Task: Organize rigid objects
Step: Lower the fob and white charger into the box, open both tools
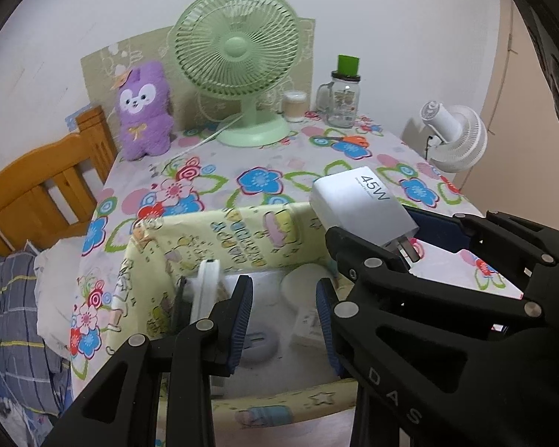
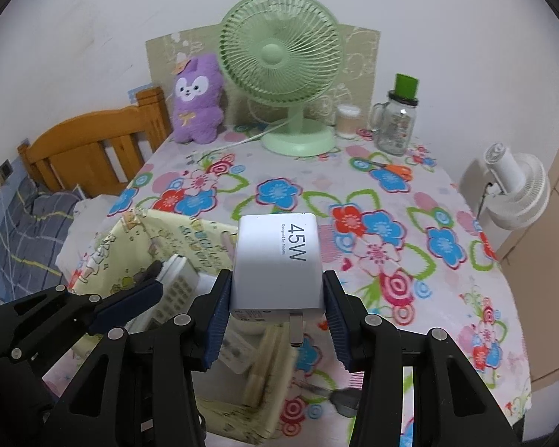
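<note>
The white charger, printed "45W" and "Designed by Xiaomi", is clamped in the right hand-held gripper above the yellow fabric box, prongs pointing near and down. The left hand-held gripper hangs parted, gripping nothing, over that box.

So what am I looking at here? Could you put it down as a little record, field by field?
setting: table with a flowered cloth, beside a wooden bed
right gripper: shut on a white charger marked 45W, prongs pointing toward the camera
left gripper: jaws apart, nothing between them, over the fabric bin
fabric bin contents: a white remote and other pale items, hard to tell
back of table: green fan, purple plush toy, glass jar with a green cap
also on cloth: orange-handled scissors
</note>
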